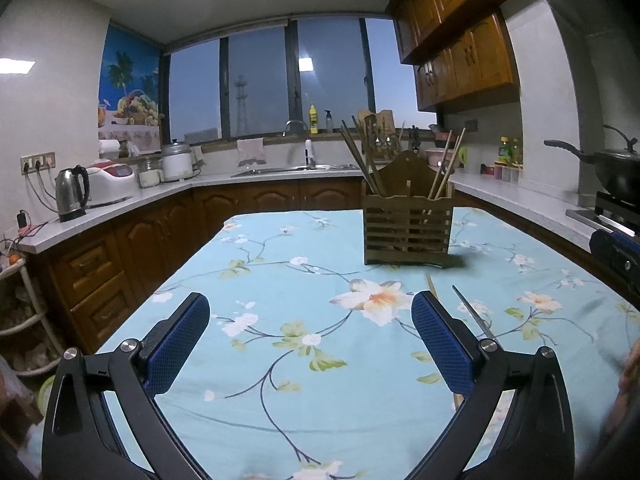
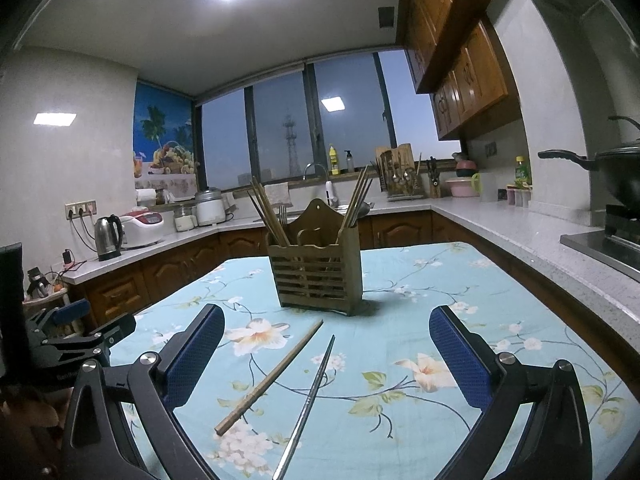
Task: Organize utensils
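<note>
A slatted wooden utensil holder (image 1: 407,227) (image 2: 316,276) stands on the floral blue tablecloth (image 1: 304,360) (image 2: 400,320), with several chopsticks leaning in its left and right compartments. A wooden chopstick (image 2: 270,379) and a metal chopstick (image 2: 307,404) lie loose on the cloth between my right gripper's fingers. My right gripper (image 2: 326,354) hovers open above them, holding nothing. My left gripper (image 1: 310,340) is open and empty over the cloth; beside its right finger the tips of the wooden chopstick (image 1: 431,285) and the metal one (image 1: 474,314) show.
Kitchen counters (image 1: 120,204) ring the table on the left, back and right, with a kettle (image 1: 72,194), rice cookers and a sink. A black wok (image 2: 616,172) sits on a stove at right. The left gripper's frame (image 2: 76,336) shows at the right view's left edge.
</note>
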`<state>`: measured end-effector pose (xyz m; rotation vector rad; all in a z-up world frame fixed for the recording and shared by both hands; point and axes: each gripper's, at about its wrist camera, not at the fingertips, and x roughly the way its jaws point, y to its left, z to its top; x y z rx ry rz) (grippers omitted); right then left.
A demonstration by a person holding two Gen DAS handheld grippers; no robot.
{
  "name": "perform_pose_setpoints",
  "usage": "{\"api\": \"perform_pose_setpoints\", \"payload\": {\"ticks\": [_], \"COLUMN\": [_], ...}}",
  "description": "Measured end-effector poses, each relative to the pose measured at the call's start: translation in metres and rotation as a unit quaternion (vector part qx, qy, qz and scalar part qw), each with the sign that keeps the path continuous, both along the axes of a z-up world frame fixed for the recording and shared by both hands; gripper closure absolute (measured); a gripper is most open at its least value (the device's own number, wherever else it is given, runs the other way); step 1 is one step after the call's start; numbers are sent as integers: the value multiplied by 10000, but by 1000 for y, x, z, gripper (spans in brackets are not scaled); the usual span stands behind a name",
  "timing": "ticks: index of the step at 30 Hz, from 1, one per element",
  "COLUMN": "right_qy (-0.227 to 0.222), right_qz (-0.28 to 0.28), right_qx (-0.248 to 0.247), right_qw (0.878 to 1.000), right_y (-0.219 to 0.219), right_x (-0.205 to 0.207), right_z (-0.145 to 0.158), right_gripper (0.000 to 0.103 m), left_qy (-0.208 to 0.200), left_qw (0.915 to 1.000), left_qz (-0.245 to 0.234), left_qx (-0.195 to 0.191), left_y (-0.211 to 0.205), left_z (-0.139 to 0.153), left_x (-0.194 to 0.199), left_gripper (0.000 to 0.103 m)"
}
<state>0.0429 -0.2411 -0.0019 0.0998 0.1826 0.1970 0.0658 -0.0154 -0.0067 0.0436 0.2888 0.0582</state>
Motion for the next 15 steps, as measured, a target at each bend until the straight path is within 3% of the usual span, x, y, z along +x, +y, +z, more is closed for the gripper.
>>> {"api": "perform_pose_setpoints", "payload": {"ticks": [15], "right_qy": [208], "right_qz": [25], "right_qx": [90], "right_qw": [9997], "right_y": [11], "right_x": [9], "right_z": [-2], "right_gripper": [0], "left_qy": [102], "left_qw": [9998], "left_qz": [-155], "left_qx": [-40], "left_y": [-7], "left_z": [5], "left_x": [5], "left_gripper": [0]}}
